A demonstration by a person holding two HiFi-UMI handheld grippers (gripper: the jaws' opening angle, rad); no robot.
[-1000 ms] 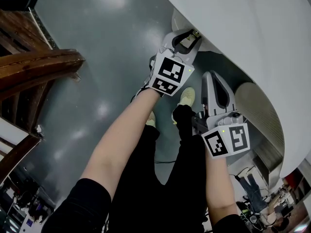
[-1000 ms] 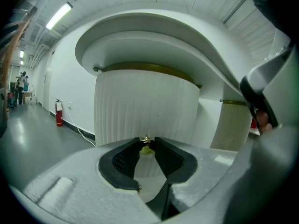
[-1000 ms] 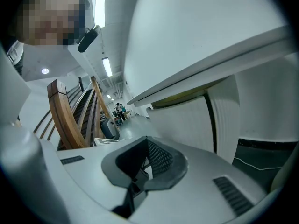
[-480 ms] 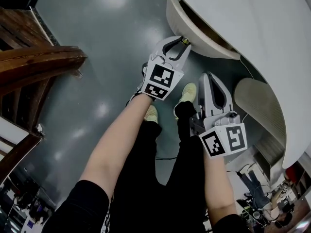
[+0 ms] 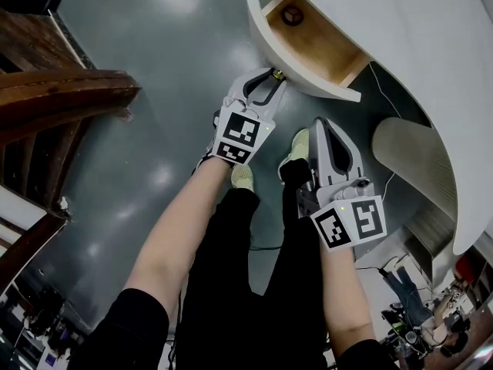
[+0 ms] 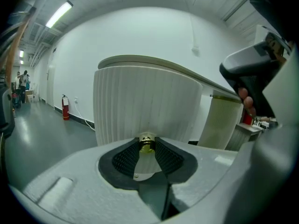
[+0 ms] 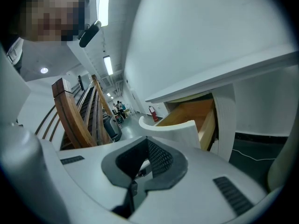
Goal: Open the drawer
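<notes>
1. Head view: the left gripper (image 5: 271,76) reaches up the picture to the drawer (image 5: 262,33), its two jaws closed on the small brass knob (image 5: 278,74) on the drawer's curved white front. The drawer stands pulled out from under the white curved desk (image 5: 400,37), so its wooden inside shows, with a dark round thing (image 5: 291,15) lying on the bottom near the far end. The right gripper (image 5: 323,123) hangs lower and to the right, below the drawer and apart from it, its jaw tips together with nothing between them. Under both arms lie a shiny grey floor (image 5: 154,68) and the person's pale shoes (image 5: 243,177); a wooden stair rail (image 5: 62,99) runs along the left edge
2. Left gripper view: the black pads press on the brass knob from both sides, and the ribbed white drawer front rises straight behind it. A red fire extinguisher (image 6: 66,107) stands by the far wall on the left
3. Right gripper view: the jaws meet at their tips and hold nothing. Beyond them the open drawer juts out from the desk, curved front towards the left and wooden side in plain sight
</notes>
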